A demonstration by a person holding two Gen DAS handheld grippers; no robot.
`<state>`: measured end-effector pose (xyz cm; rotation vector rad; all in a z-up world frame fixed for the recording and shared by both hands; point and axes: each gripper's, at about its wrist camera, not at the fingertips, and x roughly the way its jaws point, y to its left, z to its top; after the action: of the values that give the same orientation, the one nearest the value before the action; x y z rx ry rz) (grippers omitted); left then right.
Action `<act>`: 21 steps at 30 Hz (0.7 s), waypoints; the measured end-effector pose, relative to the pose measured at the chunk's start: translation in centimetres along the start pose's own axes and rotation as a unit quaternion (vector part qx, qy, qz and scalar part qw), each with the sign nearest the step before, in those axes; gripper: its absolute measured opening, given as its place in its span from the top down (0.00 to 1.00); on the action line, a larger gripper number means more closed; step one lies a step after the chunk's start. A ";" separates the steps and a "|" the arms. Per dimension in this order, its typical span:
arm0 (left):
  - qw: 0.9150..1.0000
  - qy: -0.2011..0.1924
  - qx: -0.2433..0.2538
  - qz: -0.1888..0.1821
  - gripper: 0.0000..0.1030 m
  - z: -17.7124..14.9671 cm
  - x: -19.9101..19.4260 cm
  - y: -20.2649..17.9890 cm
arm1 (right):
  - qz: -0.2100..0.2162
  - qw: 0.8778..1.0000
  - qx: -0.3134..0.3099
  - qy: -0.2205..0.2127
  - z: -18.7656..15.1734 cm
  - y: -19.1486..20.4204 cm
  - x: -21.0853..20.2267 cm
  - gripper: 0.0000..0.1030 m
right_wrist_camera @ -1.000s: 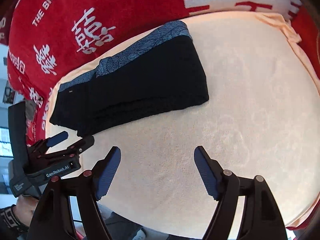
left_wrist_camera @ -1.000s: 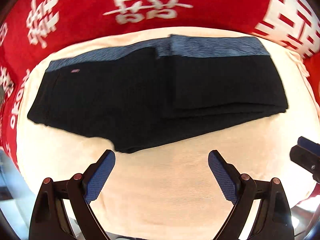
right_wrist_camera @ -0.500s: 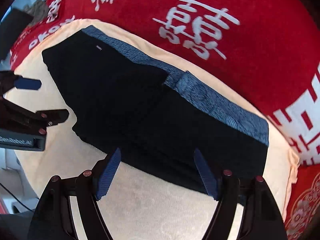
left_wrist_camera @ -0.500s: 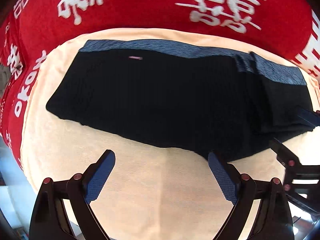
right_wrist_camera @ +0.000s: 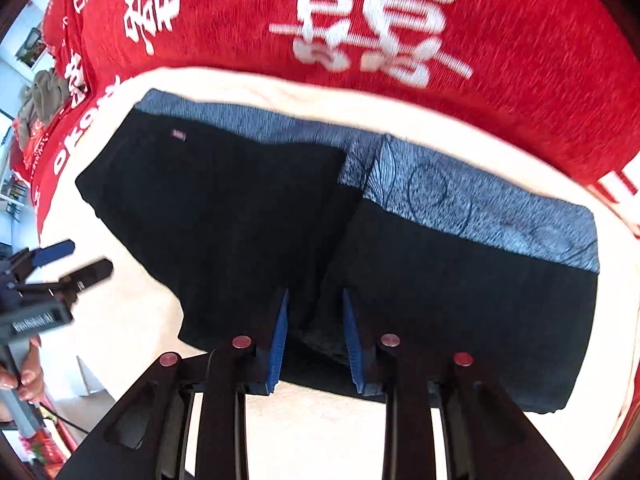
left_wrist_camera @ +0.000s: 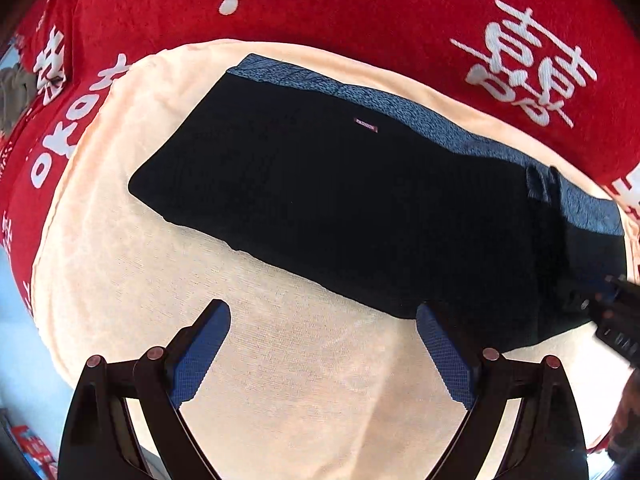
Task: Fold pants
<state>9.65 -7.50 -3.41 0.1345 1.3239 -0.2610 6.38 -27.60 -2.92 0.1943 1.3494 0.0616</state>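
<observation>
Black pants (left_wrist_camera: 340,208) with a blue patterned waistband (left_wrist_camera: 420,120) lie partly folded on a cream towel (left_wrist_camera: 280,380). My left gripper (left_wrist_camera: 322,344) is open and empty, hovering over the towel just short of the pants' near edge. In the right wrist view the pants (right_wrist_camera: 224,216) have their right part folded over. My right gripper (right_wrist_camera: 314,336) has its blue pads closed on the near edge of the folded layer (right_wrist_camera: 460,300). The left gripper (right_wrist_camera: 72,260) shows at the left edge of that view.
A red blanket (left_wrist_camera: 360,4) with white characters lies under and beyond the towel. The cream towel's rim (right_wrist_camera: 120,320) curves off at the left, with a room and clutter beyond it. A hand holds the left gripper's handle (right_wrist_camera: 24,376).
Both grippers moved in toward the pants. My right gripper went from wide open over bare towel to closed on the pants' near edge. My left gripper swung toward the pants' left part, still open.
</observation>
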 end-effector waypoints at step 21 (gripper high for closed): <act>0.999 0.019 -0.031 -0.004 0.08 0.5 1.3 2.4 | 0.037 0.999 0.037 0.016 -1.9 5.2 -1.3 0.38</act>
<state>11.06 -5.45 -4.70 0.0815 1.3691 -0.2245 4.66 -22.48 -1.18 0.3056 1.3780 0.0773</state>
